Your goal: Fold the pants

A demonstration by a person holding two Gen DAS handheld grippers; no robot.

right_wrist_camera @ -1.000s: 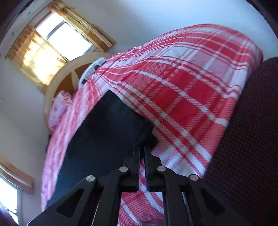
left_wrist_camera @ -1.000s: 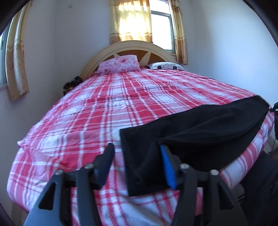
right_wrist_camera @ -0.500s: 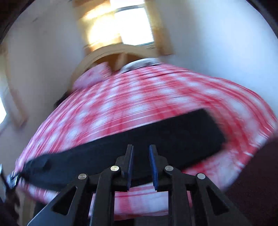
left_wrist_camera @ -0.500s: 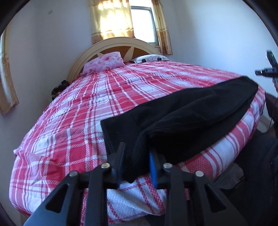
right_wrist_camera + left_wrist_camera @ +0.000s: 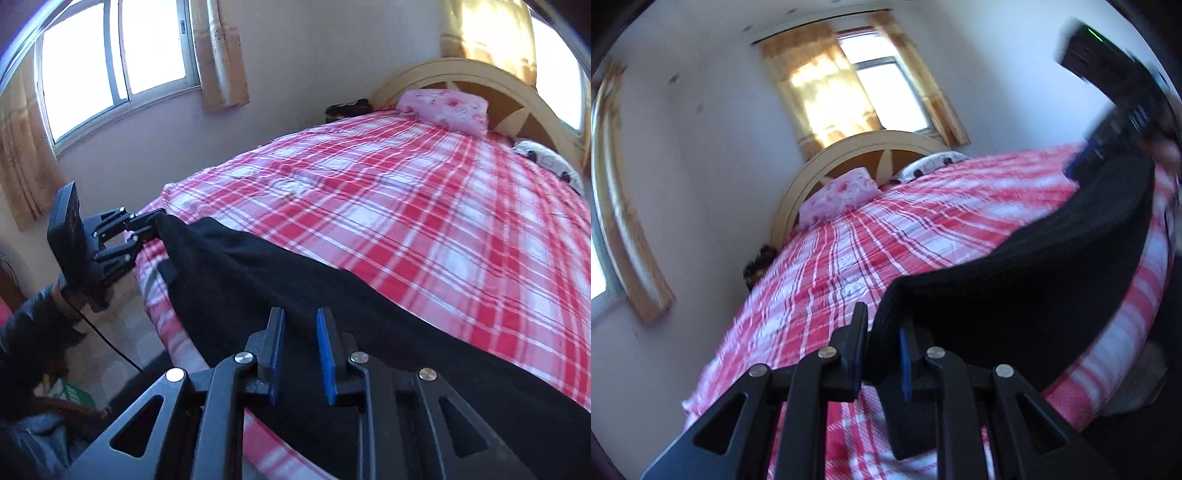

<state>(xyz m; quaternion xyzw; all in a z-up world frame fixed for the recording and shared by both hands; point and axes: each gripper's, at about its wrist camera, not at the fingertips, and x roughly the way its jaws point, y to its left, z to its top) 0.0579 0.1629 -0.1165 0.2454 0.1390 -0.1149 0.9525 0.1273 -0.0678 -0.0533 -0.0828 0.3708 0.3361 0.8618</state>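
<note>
The left tongs are closing on one end of the long black fabric pants, the cloth pinched between the pads. The pants lie lengthwise along the near edge of the bed with the red-and-white plaid cover, their far end cut off. The right tongs hover above them, slightly parted, gripping nothing.

I see a bed under a red-and-white plaid cover, with a pink pillow against a cream arched headboard. Pale walls carry two sunlit windows hung with tan curtains. A second patterned pillow lies beside the first.
</note>
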